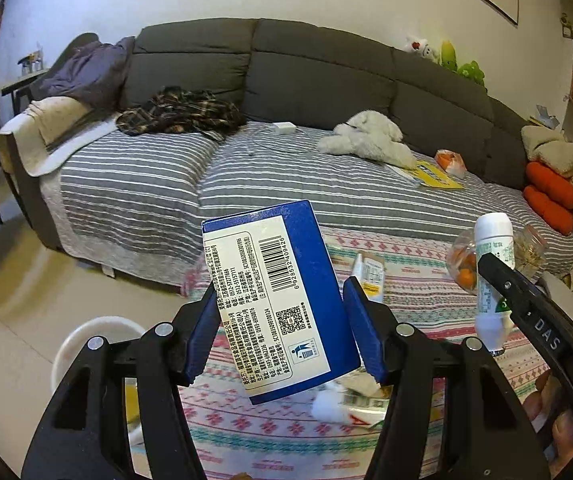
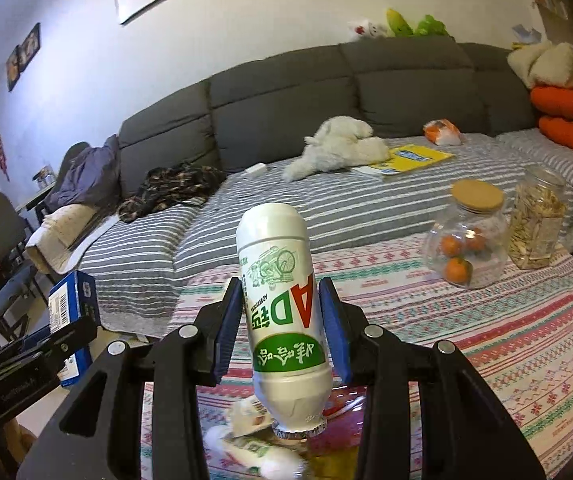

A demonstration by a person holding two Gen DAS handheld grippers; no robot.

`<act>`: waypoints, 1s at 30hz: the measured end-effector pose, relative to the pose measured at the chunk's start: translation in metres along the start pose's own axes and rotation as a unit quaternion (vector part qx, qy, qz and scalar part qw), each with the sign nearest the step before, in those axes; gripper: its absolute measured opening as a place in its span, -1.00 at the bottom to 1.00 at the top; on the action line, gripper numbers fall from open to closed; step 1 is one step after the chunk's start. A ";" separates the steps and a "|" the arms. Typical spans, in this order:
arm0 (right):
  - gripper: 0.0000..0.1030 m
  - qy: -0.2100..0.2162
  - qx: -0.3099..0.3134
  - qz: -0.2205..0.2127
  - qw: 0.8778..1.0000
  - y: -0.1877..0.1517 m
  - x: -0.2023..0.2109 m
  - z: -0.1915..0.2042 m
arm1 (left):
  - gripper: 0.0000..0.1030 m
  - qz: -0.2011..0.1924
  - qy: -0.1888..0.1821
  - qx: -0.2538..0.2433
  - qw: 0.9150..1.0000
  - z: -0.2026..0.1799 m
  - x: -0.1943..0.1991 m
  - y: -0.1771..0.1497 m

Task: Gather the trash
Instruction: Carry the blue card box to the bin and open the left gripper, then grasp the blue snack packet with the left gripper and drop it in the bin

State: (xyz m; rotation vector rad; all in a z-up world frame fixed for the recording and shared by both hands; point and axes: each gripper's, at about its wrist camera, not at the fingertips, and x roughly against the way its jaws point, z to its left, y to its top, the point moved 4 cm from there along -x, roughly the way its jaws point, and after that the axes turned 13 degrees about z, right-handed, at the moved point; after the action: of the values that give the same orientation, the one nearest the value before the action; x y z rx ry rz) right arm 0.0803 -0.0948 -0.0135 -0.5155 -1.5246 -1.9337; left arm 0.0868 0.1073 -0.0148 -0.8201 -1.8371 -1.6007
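Two pieces of trash are up in the air at once here, one per gripper, which makes sense if you want a single trip to the bin. The left gripper (image 1: 282, 320) is pinching a blue carton (image 1: 276, 300) across its narrow sides, barcode panel facing the camera, tilted a bit and lifted clear of the patterned tablecloth (image 1: 426, 300). Gripping the narrow sides is probably the only way the box fits between the pads.

The right gripper (image 2: 282, 332) is clamped on a white drink bottle (image 2: 282, 312) around its labelled middle, upside down, foil-rimmed mouth pointing at the table. My guess is it was lying on its side and just got grabbed however it lay. If any liquid's left, that mouth-down hold could drip.

A white bin (image 1: 86, 340) peeks out low on the left, beside the table edge, right under the left gripper's side, so the carton looks closest to getting dropped. More scraps (image 2: 250, 420) sit on the cloth below the bottle, so there's more to pick up. The jar of oranges (image 2: 466, 240) and the seed jar (image 2: 538, 220) stand off to the right, clearly not trash.
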 end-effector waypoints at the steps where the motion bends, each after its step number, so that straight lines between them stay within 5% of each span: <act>1: -0.24 0.002 0.003 0.000 1.000 -0.001 0.001 0.005 | 0.11 -0.001 0.003 0.003 1.000 0.006 0.002 0.000; 24: -0.24 0.077 0.082 0.043 0.993 -0.040 -0.020 0.134 | 0.05 0.017 0.084 0.085 0.993 0.146 0.030 -0.013; 27: -0.24 0.082 0.092 0.045 0.991 -0.045 -0.022 0.149 | 0.03 0.047 0.081 0.111 0.989 0.168 0.026 -0.015; 30: -0.24 0.087 0.087 0.044 0.991 -0.045 -0.020 0.152 | 0.07 0.126 0.035 0.114 0.985 0.168 0.001 -0.021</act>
State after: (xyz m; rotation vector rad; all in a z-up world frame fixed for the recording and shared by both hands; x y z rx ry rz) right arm 0.0537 0.0630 -0.0194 -0.3236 -1.5158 -1.7125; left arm 0.0669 0.2722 -0.0491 -0.8416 -1.7491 -1.2223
